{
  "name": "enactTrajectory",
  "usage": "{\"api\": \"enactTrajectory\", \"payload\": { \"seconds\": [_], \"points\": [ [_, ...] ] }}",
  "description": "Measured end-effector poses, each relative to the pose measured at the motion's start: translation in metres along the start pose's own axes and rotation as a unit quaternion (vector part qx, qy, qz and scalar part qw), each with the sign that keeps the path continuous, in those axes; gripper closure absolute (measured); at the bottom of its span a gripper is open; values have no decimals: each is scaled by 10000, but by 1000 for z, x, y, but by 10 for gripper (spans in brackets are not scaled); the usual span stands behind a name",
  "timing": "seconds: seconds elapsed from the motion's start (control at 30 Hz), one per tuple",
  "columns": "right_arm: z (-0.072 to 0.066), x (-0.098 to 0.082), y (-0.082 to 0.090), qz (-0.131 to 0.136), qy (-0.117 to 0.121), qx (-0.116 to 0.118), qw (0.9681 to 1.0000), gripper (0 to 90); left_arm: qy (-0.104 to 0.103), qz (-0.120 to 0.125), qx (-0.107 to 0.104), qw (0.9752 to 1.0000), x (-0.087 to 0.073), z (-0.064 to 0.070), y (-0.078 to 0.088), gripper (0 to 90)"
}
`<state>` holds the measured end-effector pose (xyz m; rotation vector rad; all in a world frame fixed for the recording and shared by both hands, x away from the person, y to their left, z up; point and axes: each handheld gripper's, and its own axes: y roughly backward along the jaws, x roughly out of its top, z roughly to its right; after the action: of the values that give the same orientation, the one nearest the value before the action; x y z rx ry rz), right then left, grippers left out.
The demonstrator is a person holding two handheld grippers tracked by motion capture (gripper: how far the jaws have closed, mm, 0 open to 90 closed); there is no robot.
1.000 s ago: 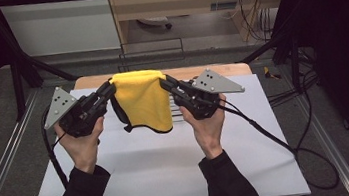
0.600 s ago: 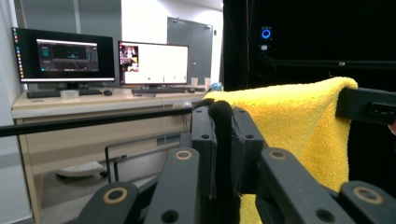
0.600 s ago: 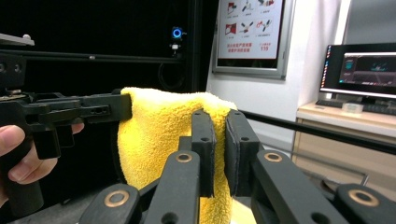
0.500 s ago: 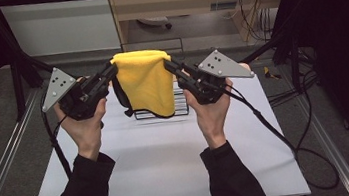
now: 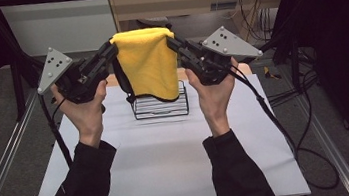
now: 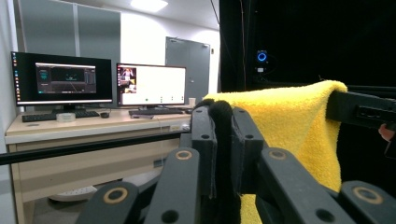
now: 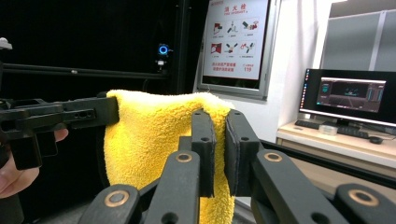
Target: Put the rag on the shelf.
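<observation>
White sheeting covers the surface (image 5: pixel 169 154), where a black wire rack (image 5: pixel 159 106) stands half hidden behind a yellow towel (image 5: pixel 148 63) held up in the air. Left tongs (image 5: pixel 108 49) and right tongs (image 5: pixel 171 42) each pinch a top corner, the towel's black edging hiding the left corner's grip.

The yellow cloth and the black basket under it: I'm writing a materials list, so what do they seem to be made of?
The yellow cloth looks like soft terry or microfibre: its surface is fuzzy and matte, and it drapes limply between the two grippers. The black basket seems to be thin metal wire with a dark coating, judging by its open grid of slim, straight bars; plastic can't be ruled out.
</observation>
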<state>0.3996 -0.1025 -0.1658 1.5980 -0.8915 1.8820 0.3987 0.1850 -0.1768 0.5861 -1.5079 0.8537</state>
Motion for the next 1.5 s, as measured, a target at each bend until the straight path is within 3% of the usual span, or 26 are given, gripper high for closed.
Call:
{"api": "enactTrajectory", "payload": {
  "seconds": [0.07,0.1,0.47,0.57,0.73,1.03,1.13,1.5],
  "points": [
    [2,4,-2,5,8,-32,10000,841,-24,4,102,9999,4,-2,-4,817],
    [3,7,-3,17,28,-54,10000,841,-6,20,8,10000,6,-1,-7,817],
    [19,23,-17,35,95,-181,9998,841,-85,51,124,9999,22,-5,-27,817],
    [22,26,-22,62,86,-196,9998,840,32,93,105,9999,27,-9,-32,817],
    [28,32,-30,94,66,-236,9997,840,-133,63,191,9997,37,-11,-40,817],
    [39,43,-46,101,132,-355,9992,840,-179,43,235,9996,50,-20,-57,817],
    [43,44,-52,116,107,-371,9992,840,-122,4,253,9996,52,-26,-63,817],
    [57,44,-71,79,65,-519,9986,840,-244,-118,330,9991,59,-38,-88,817]
  ]
}}
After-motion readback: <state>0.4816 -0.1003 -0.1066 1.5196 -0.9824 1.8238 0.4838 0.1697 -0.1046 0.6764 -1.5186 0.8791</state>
